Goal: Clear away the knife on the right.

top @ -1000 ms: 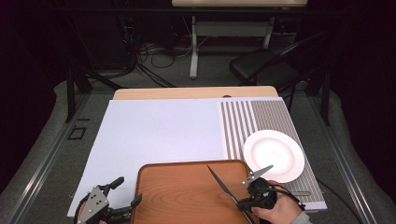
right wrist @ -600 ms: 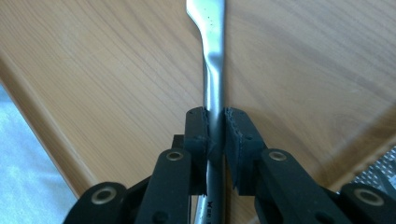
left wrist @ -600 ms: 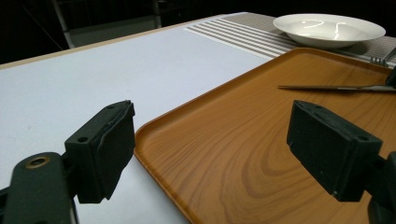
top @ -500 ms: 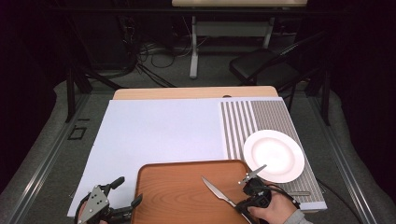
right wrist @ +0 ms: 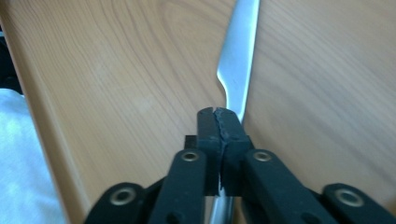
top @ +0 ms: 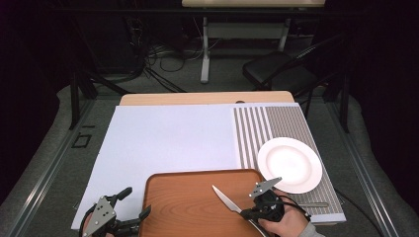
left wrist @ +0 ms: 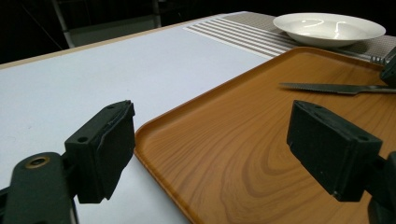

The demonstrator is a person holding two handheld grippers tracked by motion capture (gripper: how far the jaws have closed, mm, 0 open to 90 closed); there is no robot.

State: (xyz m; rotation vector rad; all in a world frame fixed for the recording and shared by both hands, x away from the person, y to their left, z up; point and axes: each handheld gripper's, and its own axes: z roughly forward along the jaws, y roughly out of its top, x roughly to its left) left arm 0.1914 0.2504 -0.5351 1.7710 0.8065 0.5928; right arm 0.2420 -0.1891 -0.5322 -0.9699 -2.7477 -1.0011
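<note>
The right gripper (right wrist: 218, 122) is clamping a knife (top: 226, 200) by the neck where blade meets handle; in the right gripper view its black jaws are pressing together with the steel pinched between them, and they have just been closing further onto it. The blade is running out from the grip toward 10 o'clock in the high view, over the right half of the wooden tray (top: 173, 210), low and nearly flat. Whether the blade is touching the wood or riding just above it is hard to tell.

The left gripper (top: 121, 217) is sitting at the tray's near-left corner, about 7 o'clock on the table, with its jaws spread wide and nothing between them; one jaw is over the white mat (top: 168, 138) and the other over the tray's edge.

The white plate (top: 290, 164) is lying bare on the striped placemat (top: 276, 128), just beyond the tray's far-right corner, at roughly 1 o'clock from the knife.

Judging from this, the grasp is looking done and secure, and the work seems to be at its early-to-middle stage: the knife is in hand but not set anywhere. What is probably left is carrying it to its spot, perhaps beside the plate, and releasing it
</note>
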